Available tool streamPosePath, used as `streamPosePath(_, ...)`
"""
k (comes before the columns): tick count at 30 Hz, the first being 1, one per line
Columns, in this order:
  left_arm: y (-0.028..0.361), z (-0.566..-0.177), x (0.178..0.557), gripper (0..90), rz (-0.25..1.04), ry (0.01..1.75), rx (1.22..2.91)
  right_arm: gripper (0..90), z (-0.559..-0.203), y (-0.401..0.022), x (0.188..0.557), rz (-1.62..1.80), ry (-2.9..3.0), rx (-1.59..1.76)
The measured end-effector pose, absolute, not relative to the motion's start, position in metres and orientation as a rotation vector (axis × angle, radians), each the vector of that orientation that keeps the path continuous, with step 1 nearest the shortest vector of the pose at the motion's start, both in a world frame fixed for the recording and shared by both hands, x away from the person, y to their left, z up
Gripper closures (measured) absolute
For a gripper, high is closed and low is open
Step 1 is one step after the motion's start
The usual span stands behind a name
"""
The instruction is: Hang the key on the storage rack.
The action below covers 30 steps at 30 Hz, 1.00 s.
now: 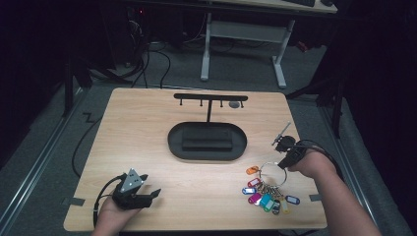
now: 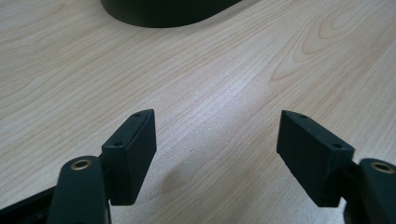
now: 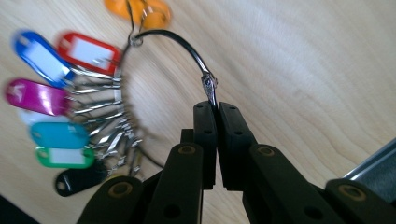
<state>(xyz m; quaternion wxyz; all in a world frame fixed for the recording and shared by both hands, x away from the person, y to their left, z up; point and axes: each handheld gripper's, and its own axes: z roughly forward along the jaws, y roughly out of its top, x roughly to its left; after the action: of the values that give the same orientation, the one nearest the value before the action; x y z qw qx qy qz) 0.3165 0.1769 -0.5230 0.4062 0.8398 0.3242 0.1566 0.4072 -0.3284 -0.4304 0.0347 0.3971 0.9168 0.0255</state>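
1. The right hand-held gripper (image 3: 215, 109) has its jaws pressed together on the wire of the key ring (image 3: 187, 46), clamped just below the ring's small clasp.
2. In the high view the same right hand-held gripper (image 1: 284, 162) sits at the ring's right edge, with the key ring (image 1: 272, 173) lying on the surface (image 1: 147, 142) to the right of the black tray (image 1: 206, 140).
3. Coloured key tags (image 3: 60, 116) hang from the ring on metal clips: orange, red, blue, magenta, teal, green and black, fanned along the side of the ring away from the jaws.
4. In the high view the key tags (image 1: 265, 196) spread from the ring toward the surface's near edge, well apart from the tray.
5. The left hand-held gripper (image 2: 217, 149) has its jaws wide apart with bare wood between them; the tray's dark rim (image 2: 163, 11) lies beyond.
6. The left hand-held gripper (image 1: 155, 193) rests near the surface's front edge, to the left of and nearer than the tray.
7. A black T-shaped stand (image 1: 210, 98) rises from the back of the tray, its crossbar carrying small hooks.
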Motion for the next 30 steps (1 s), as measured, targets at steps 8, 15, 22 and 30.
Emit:
streamPosePath(8, 0.179, -0.522, 0.317, 29.2, 0.392, 0.822, 2.112, 87.9, -0.400, -0.320, 0.387, 0.092, 2.807, 1.200)
streamPosePath(15, 0.179, -0.524, 0.319, 29.2, 0.379, 0.824, 2.104, 88.0, -0.354, -0.307, 0.370, 0.117, 2.762, 1.217)
streamPosePath(22, 0.177, -0.526, 0.322, 30.0, 0.370, 0.810, 2.104, 88.0, -0.322, -0.291, 0.371, 0.108, 2.729, 1.175)
streamPosePath(30, 0.176, -0.524, 0.322, 30.0, 0.363, 0.791, 2.106, 88.1, -0.311, -0.277, 0.385, 0.109, 2.712, 1.193)
